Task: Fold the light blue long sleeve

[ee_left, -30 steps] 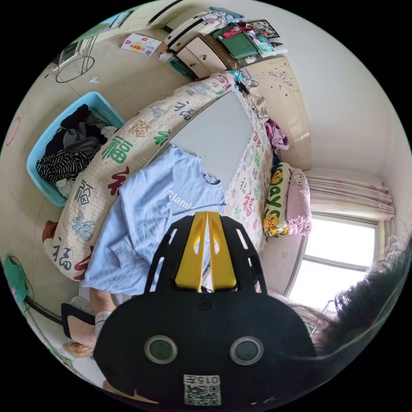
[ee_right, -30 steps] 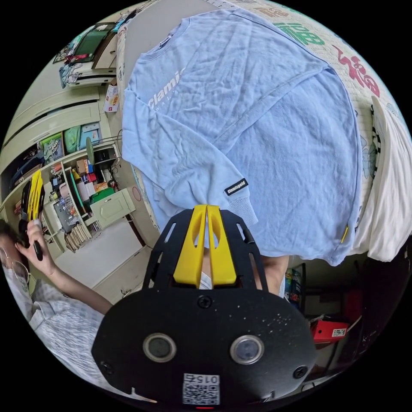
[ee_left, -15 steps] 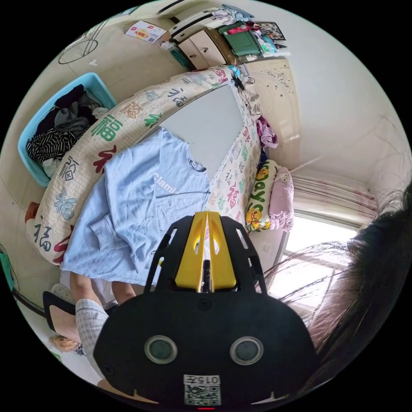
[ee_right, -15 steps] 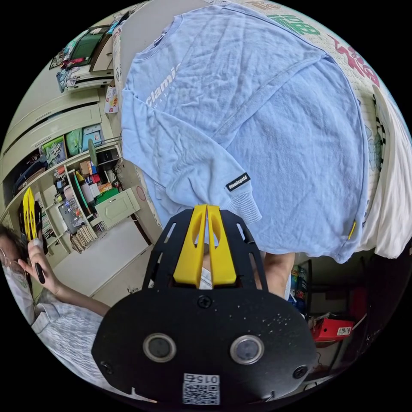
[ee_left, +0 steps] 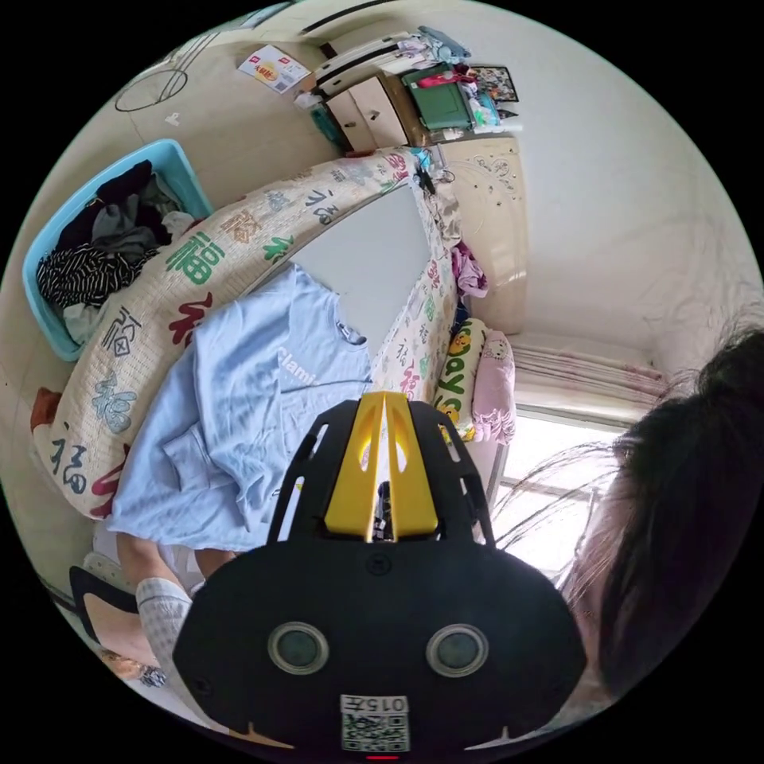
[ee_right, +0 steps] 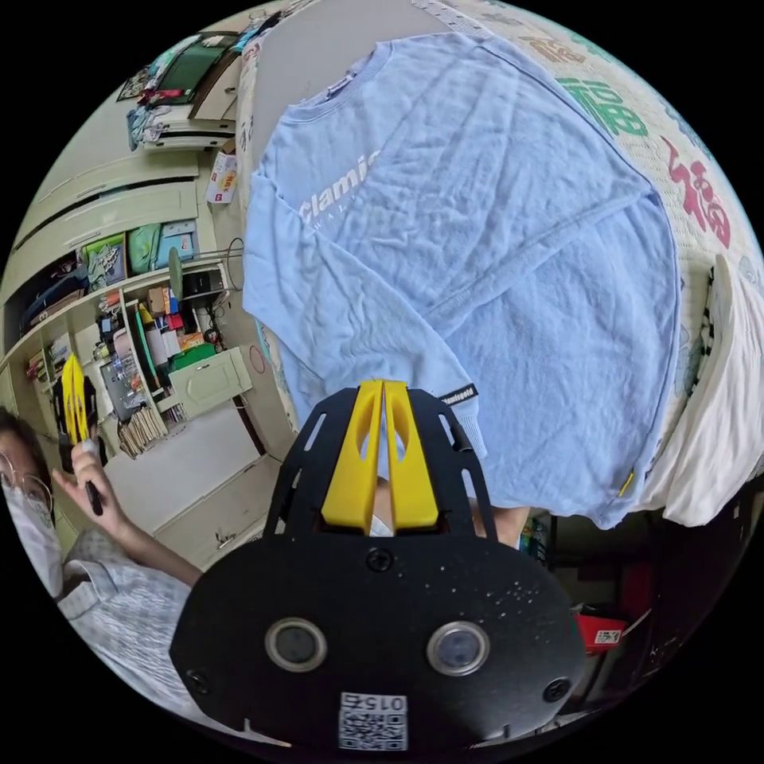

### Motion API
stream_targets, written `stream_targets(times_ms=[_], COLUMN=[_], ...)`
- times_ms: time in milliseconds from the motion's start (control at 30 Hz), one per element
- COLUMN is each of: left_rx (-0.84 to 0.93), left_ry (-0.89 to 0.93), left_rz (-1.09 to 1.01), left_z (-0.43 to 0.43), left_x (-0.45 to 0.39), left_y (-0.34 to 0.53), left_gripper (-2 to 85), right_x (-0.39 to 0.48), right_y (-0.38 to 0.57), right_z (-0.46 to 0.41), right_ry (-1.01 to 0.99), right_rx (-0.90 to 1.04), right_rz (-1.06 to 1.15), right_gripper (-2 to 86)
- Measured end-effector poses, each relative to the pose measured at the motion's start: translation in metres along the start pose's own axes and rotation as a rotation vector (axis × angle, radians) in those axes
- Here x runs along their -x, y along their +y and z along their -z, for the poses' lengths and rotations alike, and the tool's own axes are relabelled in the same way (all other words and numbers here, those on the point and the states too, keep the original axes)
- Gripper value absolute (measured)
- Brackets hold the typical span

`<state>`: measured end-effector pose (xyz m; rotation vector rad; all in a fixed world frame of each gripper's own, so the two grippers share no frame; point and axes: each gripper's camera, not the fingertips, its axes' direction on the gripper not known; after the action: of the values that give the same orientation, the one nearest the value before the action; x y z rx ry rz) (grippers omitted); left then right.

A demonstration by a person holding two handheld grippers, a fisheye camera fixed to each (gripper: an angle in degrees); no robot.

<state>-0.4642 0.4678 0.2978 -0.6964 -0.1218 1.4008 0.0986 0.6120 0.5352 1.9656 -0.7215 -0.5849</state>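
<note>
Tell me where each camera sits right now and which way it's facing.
Left gripper view: rides the left gripper, raised by the person's head, looking down along the bed at the shirt and basket; hair and a leg show.
Right gripper view: rides the right gripper, close over the shirt, near its cuff; the person's hand holds the left gripper up by the shelves.
Shared: the shirt, the bed.

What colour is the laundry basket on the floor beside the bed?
The laundry basket is light turquoise blue, best seen in the left gripper view.
</note>
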Motion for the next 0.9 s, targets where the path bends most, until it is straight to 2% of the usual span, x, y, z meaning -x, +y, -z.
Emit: stream_targets(times_ms=[233, 367, 533, 633, 767, 900], left_rx=[-0.129, -0.122, -0.041, -0.056, -0.047, -0.037], left_ry=[0.084, -0.021, 0.037, 0.118, 0.054, 0.086], left_rz=[-0.093, -0.025, 0.097, 0.168, 0.167, 0.158], left_z=[0.001, -0.021, -0.069, -0.089, -0.106, -0.120], left_x=[0.136, 0.194, 0.241, 0.255, 0.256, 0.257], left_y=[-0.023, -0.027, -0.036, -0.041, -0.050, -0.052], left_gripper=[-0.8, -0.3, 4.0, 6.6, 7.4, 5.5], right_x=[0.034, 0.067, 0.091, 0.096, 0.100, 0.107], right_y=[-0.060, -0.133, -0.217, -0.253, -0.275, -0.276], right_z=[-0.013, -0.043, -0.101, -0.139, -0.178, -0.194], right_ry=[0.028, 0.051, 0.077, 0.111, 0.234, 0.274], right_rx=[-0.082, -0.045, 0.045, 0.083, 0.132, 0.187], right_rz=[0.347, 0.505, 0.559, 0.544, 0.545, 0.588], right_gripper=[0.7, 4.7, 10.7, 11.3, 7.8, 3.7])
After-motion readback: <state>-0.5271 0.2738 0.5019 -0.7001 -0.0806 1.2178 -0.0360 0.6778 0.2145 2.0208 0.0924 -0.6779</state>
